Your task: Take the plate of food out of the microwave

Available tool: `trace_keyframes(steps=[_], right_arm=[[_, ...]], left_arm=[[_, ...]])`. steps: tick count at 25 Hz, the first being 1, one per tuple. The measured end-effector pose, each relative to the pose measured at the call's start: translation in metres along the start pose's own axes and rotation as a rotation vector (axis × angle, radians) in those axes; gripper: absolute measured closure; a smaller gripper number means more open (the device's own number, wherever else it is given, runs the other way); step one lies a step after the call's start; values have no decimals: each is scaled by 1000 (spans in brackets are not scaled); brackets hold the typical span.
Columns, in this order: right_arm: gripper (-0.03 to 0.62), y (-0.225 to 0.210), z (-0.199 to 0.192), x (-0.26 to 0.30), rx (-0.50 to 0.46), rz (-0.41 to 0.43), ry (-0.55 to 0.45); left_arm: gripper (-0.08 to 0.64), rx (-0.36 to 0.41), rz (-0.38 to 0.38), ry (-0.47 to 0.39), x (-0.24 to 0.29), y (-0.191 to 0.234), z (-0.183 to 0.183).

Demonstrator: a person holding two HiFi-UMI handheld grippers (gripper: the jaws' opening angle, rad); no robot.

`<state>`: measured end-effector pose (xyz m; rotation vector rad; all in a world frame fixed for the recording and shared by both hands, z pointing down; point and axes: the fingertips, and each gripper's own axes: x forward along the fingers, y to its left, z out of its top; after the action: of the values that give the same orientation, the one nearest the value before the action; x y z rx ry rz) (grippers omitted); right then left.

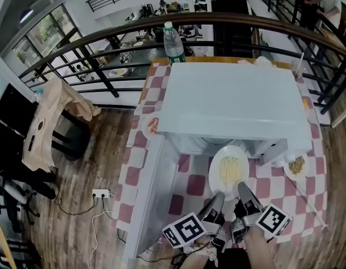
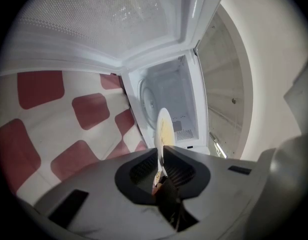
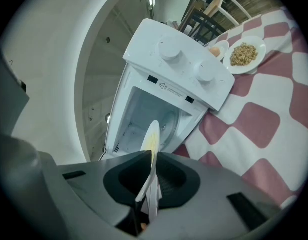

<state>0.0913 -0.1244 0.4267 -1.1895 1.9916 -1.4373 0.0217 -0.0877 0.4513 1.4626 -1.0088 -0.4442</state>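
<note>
Your left gripper (image 1: 218,198) and right gripper (image 1: 242,189) each pinch the near rim of the plate of food (image 1: 229,170) with narrow fingers (image 2: 191,171), holding it just outside the open microwave (image 1: 234,100).

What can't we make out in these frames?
- Head view: microwave cavity, hidden under its own top.
- Both gripper views: food on the plate, seen edge-on.
- Head view: dish left of the microwave, partly behind it; contents unclear.
- Right gripper view: small dish contents, too small.
</note>
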Motion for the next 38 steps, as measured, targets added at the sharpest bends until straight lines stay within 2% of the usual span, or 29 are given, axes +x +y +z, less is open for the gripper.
trace_keyframes(steps=[22,38], right_arm=[[571,17,-20,-16,15,35,40],[571,15,-9,-15,13,35,25]], left_arm=[[508,7,6,-13,-32,-1,-8],[506,16,-2,-9,-22,-7,-9]])
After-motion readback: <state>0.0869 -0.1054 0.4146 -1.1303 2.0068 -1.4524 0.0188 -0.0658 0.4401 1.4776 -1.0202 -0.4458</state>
